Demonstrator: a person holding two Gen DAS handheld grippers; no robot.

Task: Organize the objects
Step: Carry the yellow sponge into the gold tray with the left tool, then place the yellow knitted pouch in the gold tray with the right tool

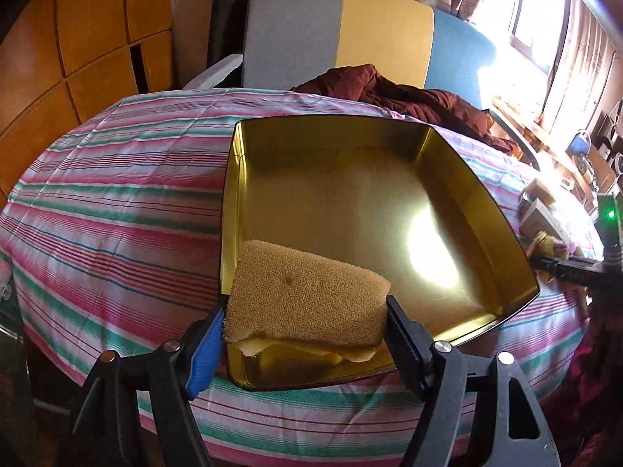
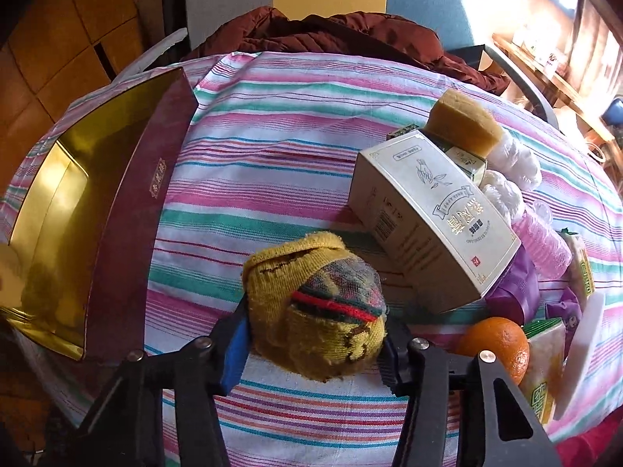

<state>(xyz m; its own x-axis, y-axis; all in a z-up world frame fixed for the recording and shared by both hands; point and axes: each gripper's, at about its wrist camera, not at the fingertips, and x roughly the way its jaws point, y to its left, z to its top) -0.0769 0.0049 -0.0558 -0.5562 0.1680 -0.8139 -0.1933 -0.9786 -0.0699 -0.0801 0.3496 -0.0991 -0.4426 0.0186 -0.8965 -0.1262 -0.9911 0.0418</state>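
My left gripper (image 1: 305,317) is shut on a tan sponge (image 1: 307,295) and holds it over the near left corner of an open gold-lined box (image 1: 350,179) on the striped table. In the right wrist view the same box (image 2: 128,210) lies at the left, maroon outside. My right gripper (image 2: 313,340) is shut on a rolled yellow knit cloth (image 2: 315,311) with red and green stripes, held just above the tablecloth, right of the box.
At the right lie a cream tea box (image 2: 432,214), a second sponge (image 2: 463,120), white yarn balls (image 2: 510,163), a pink bottle (image 2: 545,241), an orange (image 2: 494,340), purple packets (image 2: 514,284) and a green packet (image 2: 545,366). A maroon jacket (image 2: 331,35) and a chair (image 1: 338,35) stand behind.
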